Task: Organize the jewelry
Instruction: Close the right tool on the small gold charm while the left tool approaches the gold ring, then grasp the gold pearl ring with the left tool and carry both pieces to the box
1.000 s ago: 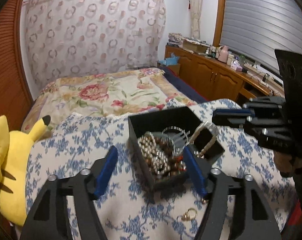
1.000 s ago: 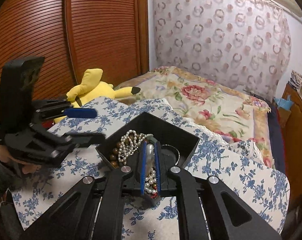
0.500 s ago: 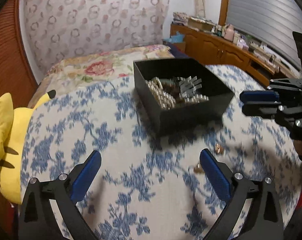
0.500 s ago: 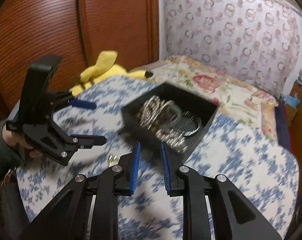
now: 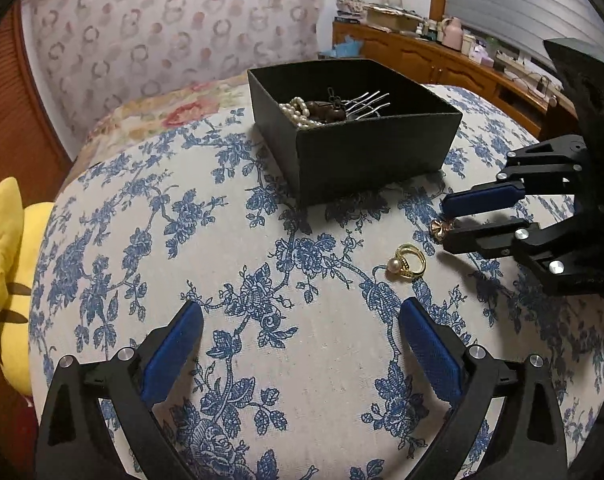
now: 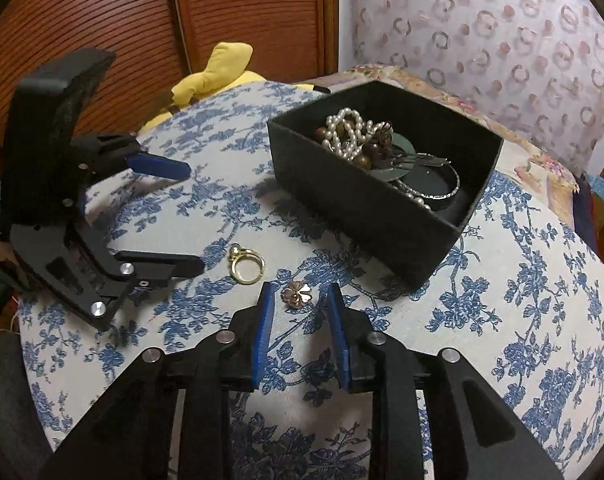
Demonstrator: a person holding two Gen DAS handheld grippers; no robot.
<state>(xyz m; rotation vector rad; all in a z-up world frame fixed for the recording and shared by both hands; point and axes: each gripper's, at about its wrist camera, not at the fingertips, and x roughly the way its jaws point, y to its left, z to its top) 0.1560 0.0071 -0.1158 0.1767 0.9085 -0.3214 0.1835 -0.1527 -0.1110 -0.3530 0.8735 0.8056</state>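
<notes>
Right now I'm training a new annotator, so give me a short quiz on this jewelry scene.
1. True or false: the gold pearl ring lies inside the black box.
2. Which piece sits between the right hand-held gripper fingers: A ring, B flower charm, C comb?
3. Which hand-held gripper stands wider open?

Key: 1 false, it lies on the floral cloth. 2 B, untouched as the jaws open. 3 The left hand-held gripper.

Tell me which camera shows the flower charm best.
The right wrist view: the flower charm lies whole and unobstructed between the opening right gripper fingers. In the left wrist view the charm sits small at the edge, partly hidden by that gripper.
</notes>
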